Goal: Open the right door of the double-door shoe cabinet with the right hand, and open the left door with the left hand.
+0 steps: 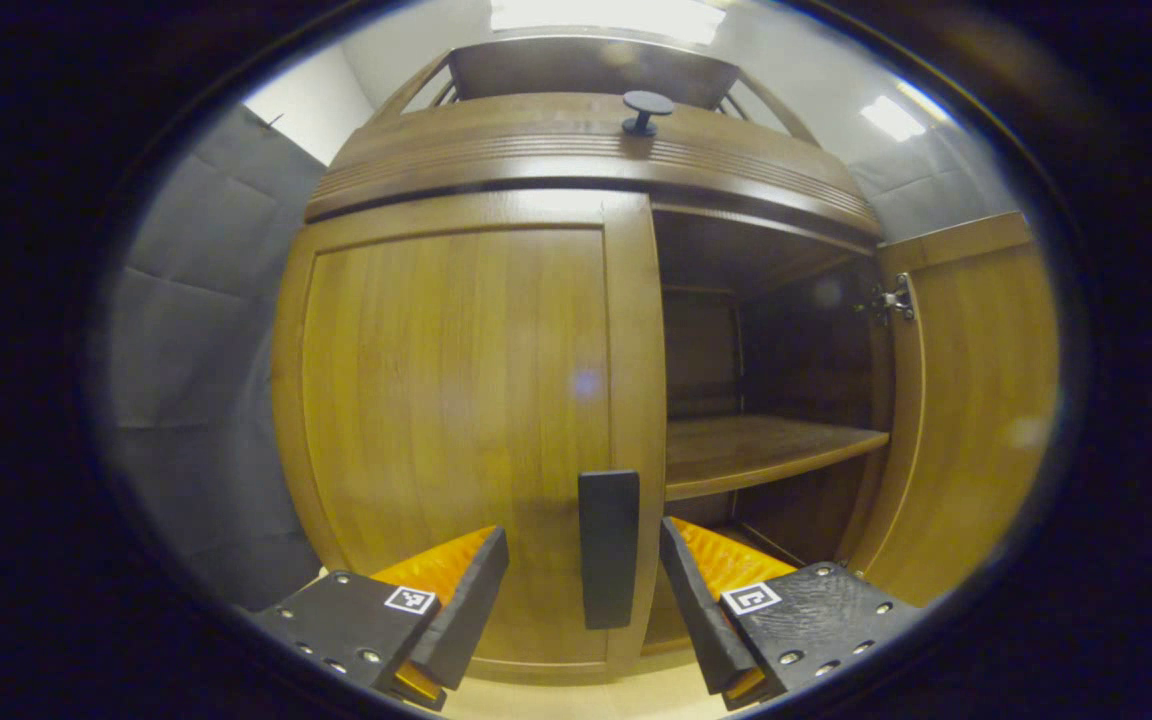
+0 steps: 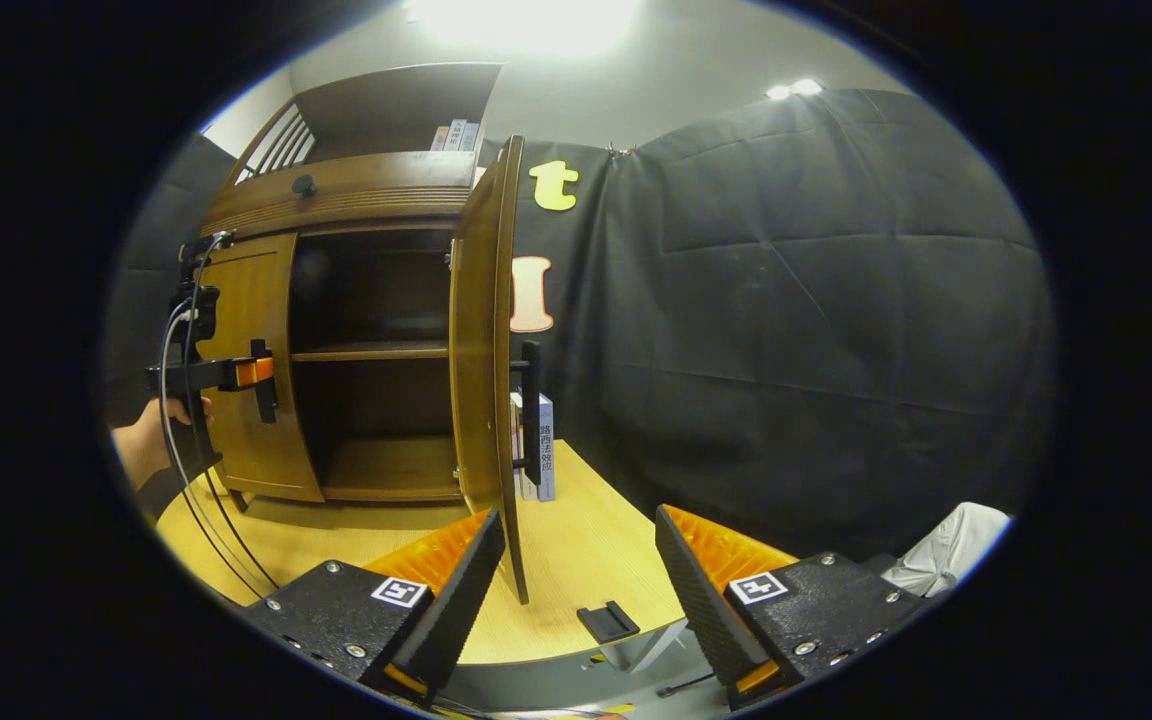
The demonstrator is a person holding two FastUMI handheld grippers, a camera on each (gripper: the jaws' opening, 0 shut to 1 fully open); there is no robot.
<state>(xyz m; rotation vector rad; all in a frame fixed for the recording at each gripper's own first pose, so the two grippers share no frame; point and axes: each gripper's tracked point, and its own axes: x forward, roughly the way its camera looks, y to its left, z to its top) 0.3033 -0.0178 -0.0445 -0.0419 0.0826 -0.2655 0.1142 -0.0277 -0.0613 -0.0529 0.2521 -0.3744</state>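
Wooden shoe cabinet is standing on the tabletop with its right door swung wide. The left door is sitting closed, its handle between the parted fingers of the left gripper. The right gripper is hanging open, holding nothing, near the open door's edge.
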